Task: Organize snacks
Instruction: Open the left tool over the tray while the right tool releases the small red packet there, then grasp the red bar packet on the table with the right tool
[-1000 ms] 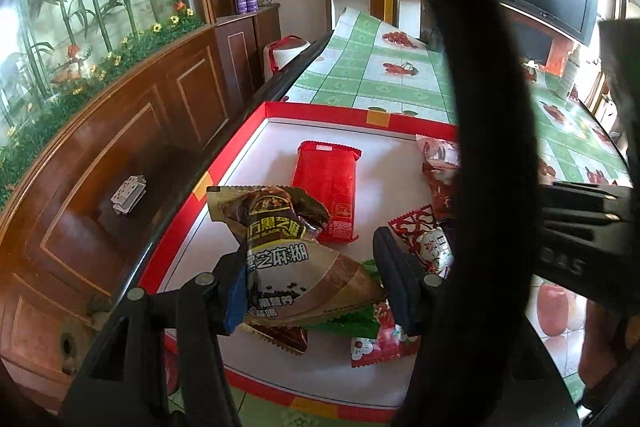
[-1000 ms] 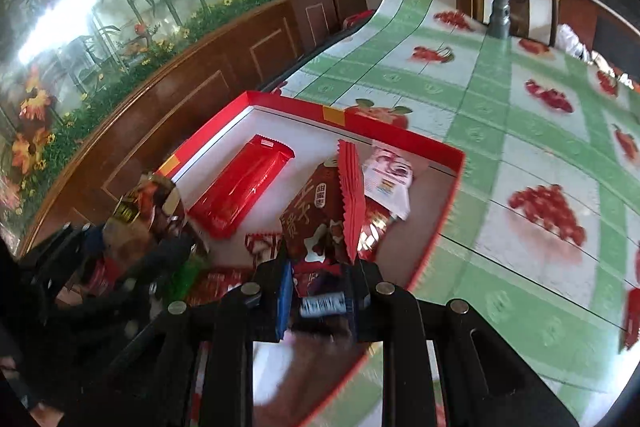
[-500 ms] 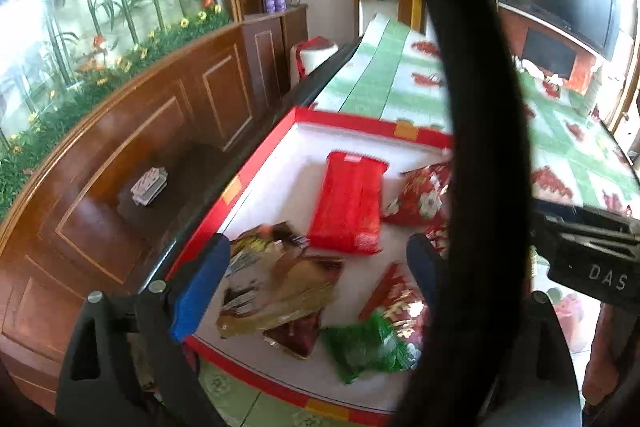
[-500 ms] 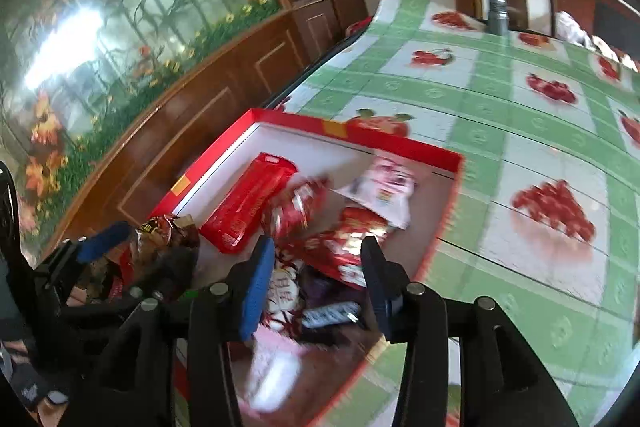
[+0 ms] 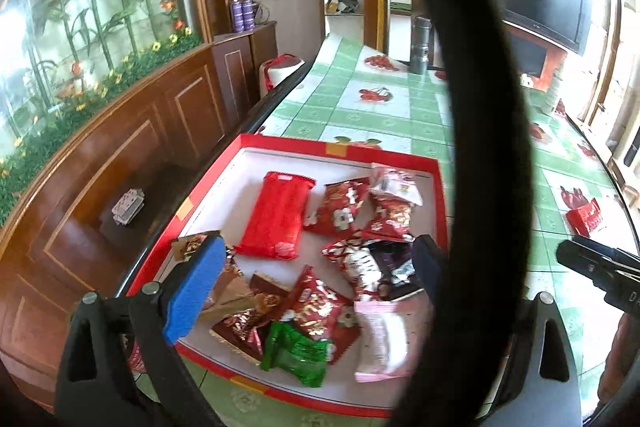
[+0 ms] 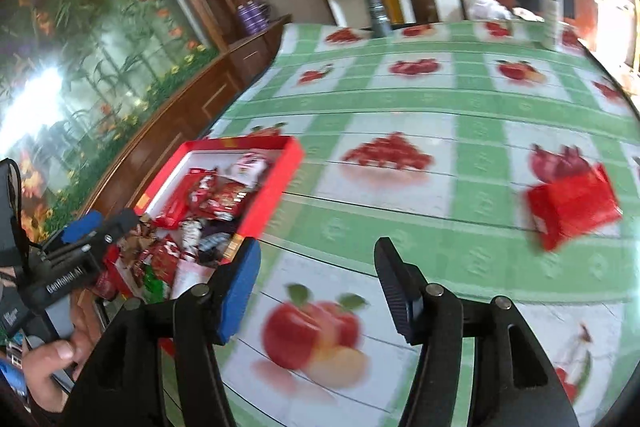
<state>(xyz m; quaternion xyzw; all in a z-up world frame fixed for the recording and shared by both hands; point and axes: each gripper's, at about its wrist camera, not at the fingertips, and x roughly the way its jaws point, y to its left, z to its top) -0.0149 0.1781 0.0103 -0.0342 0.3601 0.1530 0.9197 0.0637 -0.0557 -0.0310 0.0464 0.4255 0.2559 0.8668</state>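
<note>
A red-rimmed tray [image 5: 344, 148] holds several snack packets: a long red pack [image 5: 276, 215], a brown sesame pack [image 5: 228, 291], a green pack [image 5: 296, 353], a pink pack [image 5: 382, 341]. My left gripper [image 5: 312, 287] is open and empty above the tray's near end. My right gripper [image 6: 316, 291] is open and empty over the tablecloth, right of the tray [image 6: 276, 195]. One red packet [image 6: 572, 207] lies alone on the cloth to the right; it also shows in the left wrist view [image 5: 584, 217].
The table has a green checked fruit-print cloth [image 6: 400, 107]. A grey metal flask [image 5: 420, 45] stands at the far end. A wooden cabinet wall [image 5: 120, 155] runs along the left table edge. A black cable loop [image 5: 488, 147] crosses the left wrist view.
Both grippers let go of their packets into the tray and opened. The left gripper drew back and up. The right gripper swung right, away from the tray, over the bare cloth.
</note>
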